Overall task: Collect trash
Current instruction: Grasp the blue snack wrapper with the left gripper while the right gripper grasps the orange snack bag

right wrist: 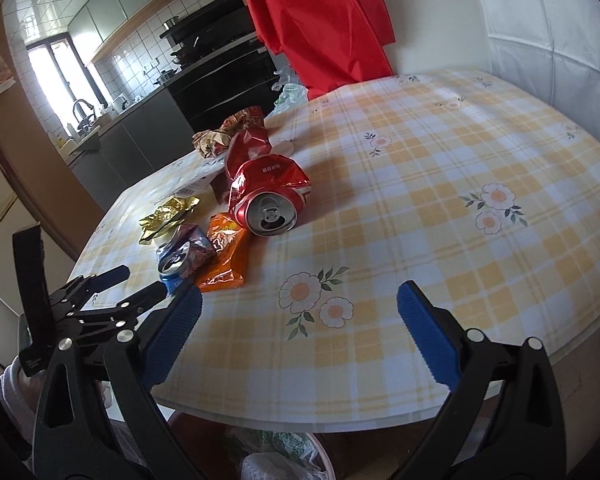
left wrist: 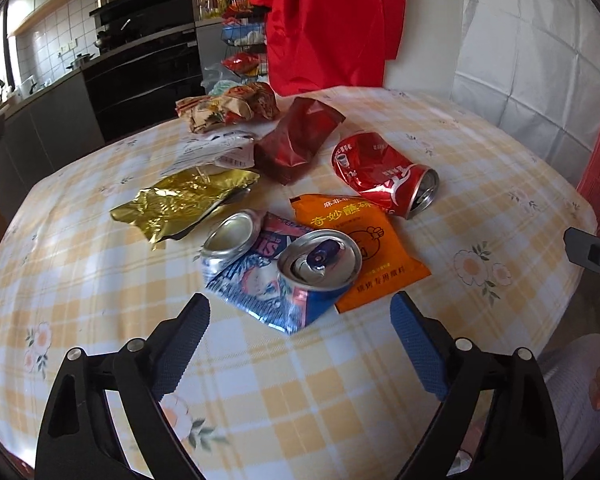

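Observation:
Trash lies on a table with a yellow checked cloth (left wrist: 100, 280). A crushed blue can (left wrist: 284, 272) lies just ahead of my left gripper (left wrist: 300, 312), which is open and empty. Beside it are an orange sachet (left wrist: 364, 248), a crushed red can (left wrist: 384, 180), a gold foil wrapper (left wrist: 180, 200), a dark red bag (left wrist: 296, 140), white paper (left wrist: 216, 148) and a crumpled wrapper (left wrist: 228, 108). My right gripper (right wrist: 298, 308) is open and empty above the table's near edge. From there I see the red can (right wrist: 268, 200), the blue can (right wrist: 180, 260) and the left gripper (right wrist: 136, 284).
A red garment (left wrist: 324, 20) hangs behind the table. A kitchen counter with a stove (left wrist: 140, 52) runs along the far left. A bin with a white bag (right wrist: 276, 460) shows under the table's near edge in the right wrist view.

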`<action>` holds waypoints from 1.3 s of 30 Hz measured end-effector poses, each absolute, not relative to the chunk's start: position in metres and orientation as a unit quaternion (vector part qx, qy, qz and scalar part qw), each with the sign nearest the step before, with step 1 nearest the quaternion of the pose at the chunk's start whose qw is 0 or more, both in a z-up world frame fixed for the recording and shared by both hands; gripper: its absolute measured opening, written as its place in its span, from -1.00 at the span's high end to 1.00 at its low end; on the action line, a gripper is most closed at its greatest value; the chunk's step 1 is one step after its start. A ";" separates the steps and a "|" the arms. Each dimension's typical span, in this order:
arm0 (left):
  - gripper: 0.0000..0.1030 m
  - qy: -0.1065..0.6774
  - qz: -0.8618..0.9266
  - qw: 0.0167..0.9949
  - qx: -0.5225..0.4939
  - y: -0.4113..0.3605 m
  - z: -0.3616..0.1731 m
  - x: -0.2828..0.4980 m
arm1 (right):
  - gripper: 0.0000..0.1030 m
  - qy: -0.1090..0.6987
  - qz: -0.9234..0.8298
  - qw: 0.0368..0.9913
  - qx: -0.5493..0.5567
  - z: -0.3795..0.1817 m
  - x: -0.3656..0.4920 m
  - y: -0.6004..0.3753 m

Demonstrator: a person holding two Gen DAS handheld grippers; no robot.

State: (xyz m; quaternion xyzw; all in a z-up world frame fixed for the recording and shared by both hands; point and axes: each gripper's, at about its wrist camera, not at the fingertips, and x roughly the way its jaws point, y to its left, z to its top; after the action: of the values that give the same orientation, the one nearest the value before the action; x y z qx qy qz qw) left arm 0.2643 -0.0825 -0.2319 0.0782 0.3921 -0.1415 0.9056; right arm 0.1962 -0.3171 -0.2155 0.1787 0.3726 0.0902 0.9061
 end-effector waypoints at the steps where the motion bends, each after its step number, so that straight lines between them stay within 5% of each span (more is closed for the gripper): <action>1: -0.71 0.395 -0.142 0.904 0.077 -0.084 -0.235 0.269 | -0.88 0.374 0.090 0.906 0.178 -0.216 0.198 -0.317; 10: -0.58 0.425 -0.126 0.895 0.047 -0.087 -0.252 0.296 | -0.88 0.387 0.088 0.901 0.177 -0.228 0.216 -0.315; 14: -0.41 0.429 -0.122 0.894 0.052 -0.090 -0.256 0.296 | -0.88 0.393 0.090 0.898 0.175 -0.232 0.220 -0.311; 18: 0.04 0.419 -0.137 0.895 0.063 -0.089 -0.253 0.290 | -0.88 0.397 0.093 0.898 0.169 -0.233 0.223 -0.306; 28: 0.42 0.377 -0.150 0.914 0.024 -0.050 -0.220 0.253 | -0.88 0.397 0.114 0.898 0.149 -0.226 0.234 -0.283; 32: 0.72 0.358 -0.131 0.924 -0.006 -0.021 -0.206 0.232 | -0.87 0.406 0.138 0.894 0.130 -0.229 0.245 -0.259; 39: 0.79 0.347 -0.107 0.930 -0.051 0.017 -0.198 0.213 | -0.87 0.434 0.159 0.881 0.099 -0.238 0.279 -0.201</action>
State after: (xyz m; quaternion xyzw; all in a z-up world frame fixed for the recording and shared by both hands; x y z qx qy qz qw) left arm 0.2127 0.0172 -0.1977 -0.0508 0.3471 -0.1070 0.9303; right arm 0.2793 -0.2011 -0.2377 0.0994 0.4339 0.1592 0.8812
